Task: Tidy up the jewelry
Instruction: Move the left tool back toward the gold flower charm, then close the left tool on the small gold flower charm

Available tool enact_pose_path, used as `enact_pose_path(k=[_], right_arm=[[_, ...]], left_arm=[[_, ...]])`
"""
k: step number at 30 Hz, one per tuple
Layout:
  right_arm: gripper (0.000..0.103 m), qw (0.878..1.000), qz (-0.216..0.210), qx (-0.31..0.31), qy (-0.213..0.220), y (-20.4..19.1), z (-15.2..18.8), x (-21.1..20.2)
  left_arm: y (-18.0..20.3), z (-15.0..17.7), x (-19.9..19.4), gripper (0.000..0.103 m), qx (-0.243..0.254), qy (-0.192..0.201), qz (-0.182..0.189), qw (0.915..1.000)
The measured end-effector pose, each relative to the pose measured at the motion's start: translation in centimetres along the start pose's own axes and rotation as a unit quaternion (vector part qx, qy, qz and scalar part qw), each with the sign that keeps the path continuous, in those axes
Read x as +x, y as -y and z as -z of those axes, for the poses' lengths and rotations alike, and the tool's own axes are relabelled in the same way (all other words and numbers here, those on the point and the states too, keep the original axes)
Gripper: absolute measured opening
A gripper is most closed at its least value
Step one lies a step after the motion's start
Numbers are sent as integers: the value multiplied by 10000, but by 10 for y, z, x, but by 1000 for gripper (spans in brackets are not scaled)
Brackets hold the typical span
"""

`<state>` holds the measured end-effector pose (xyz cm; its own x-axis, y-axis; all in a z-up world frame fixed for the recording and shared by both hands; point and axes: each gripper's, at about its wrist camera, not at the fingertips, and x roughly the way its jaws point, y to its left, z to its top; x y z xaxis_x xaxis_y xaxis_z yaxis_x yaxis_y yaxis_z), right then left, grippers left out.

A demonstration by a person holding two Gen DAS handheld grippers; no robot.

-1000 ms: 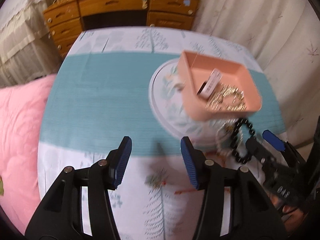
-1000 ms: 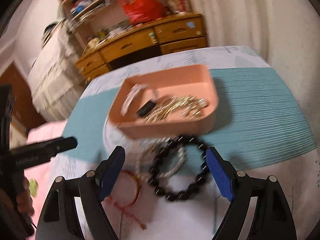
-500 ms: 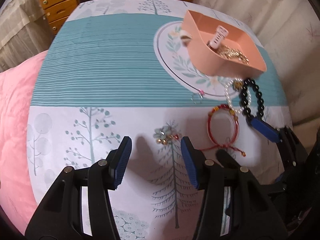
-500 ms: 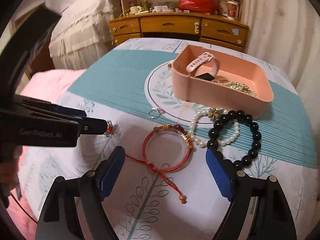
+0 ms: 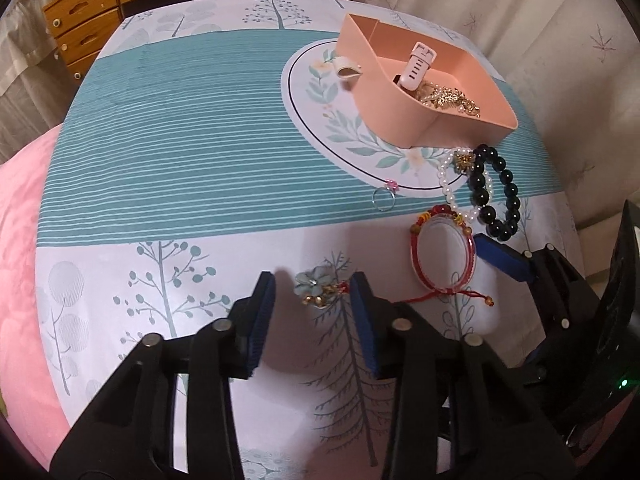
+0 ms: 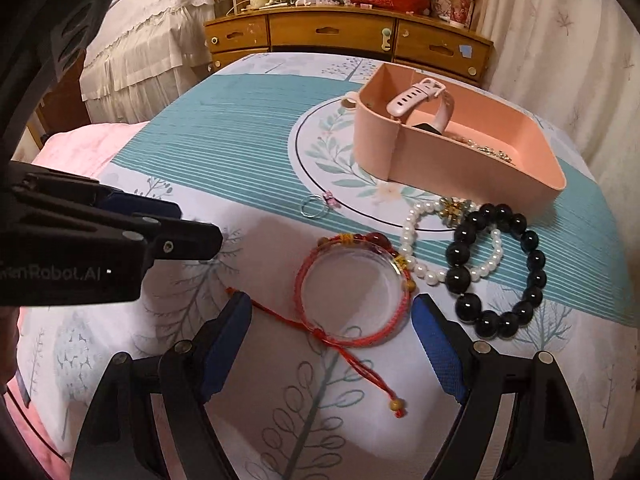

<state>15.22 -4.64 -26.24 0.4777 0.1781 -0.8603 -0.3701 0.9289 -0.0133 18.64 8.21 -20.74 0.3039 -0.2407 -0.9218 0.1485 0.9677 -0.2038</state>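
My left gripper is open, its fingers either side of a blue flower brooch on the cloth. My right gripper is open, straddling a red cord bracelet, which also shows in the left wrist view. A pearl bracelet and a black bead bracelet lie overlapped to the right. A small ring with a pink stone lies to the left. A pink tray at the back holds a white watch and gold chains.
The table carries a teal-striped, tree-printed cloth. A small white piece lies left of the tray. A wooden dresser stands behind, curtains on the right, a pink quilt on the left.
Both grippers have come lower and closer to the table. The left one now brackets the flower brooch, the right one brackets the red bracelet.
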Motion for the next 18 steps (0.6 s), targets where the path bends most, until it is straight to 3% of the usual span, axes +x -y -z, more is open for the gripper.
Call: enact_pose_path(k=[5,9,18], right_arm=[[84,9999,81,124,13,-2,-3,2],[84,9998,117,170,0,-2,-4,2],[84,9995,193,234,17,-2,-5,4]], left_arm=[[-11,-1,-1,32,-1,-19,272,9996],[-24,-2,-5,32,-225,-46,691,9973],[-38,-4,0,32,-373,-20,855,9956]])
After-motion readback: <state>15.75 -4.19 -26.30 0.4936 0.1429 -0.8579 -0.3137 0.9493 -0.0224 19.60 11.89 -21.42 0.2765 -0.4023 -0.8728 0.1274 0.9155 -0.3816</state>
